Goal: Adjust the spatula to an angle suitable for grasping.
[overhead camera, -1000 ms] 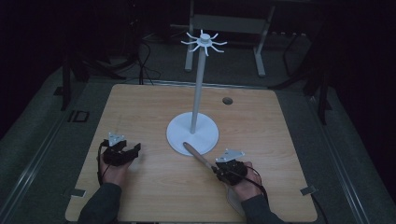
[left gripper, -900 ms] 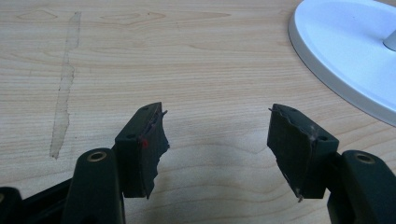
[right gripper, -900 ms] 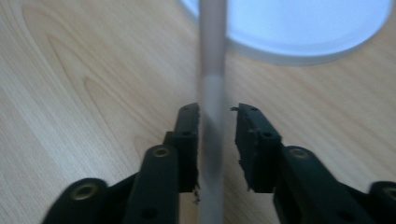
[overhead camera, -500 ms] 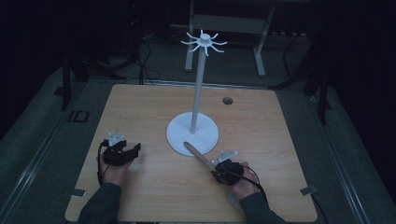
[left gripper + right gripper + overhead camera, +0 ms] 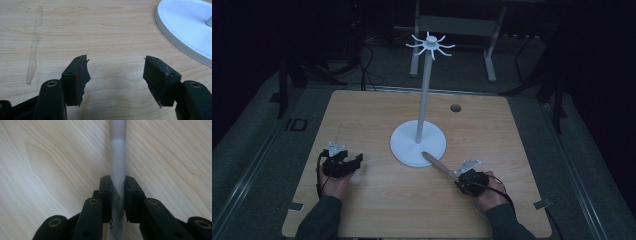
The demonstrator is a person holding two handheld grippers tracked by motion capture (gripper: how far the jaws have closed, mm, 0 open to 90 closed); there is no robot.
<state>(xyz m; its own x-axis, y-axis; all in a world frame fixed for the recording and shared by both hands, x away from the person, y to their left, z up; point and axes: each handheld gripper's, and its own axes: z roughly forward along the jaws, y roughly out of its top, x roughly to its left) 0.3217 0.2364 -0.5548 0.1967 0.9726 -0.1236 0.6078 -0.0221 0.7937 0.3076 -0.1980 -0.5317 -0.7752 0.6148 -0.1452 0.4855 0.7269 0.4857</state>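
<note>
right tool [image 5: 117,195] clamping rod [image 5: 117,157], table edge [image 5: 412,235] near

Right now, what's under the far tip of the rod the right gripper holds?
The rod, clamped in the right gripper, has its far tip lying over the near rim of the white stand base. The bit of base beneath the tip is covered; contact can't be judged.
</note>
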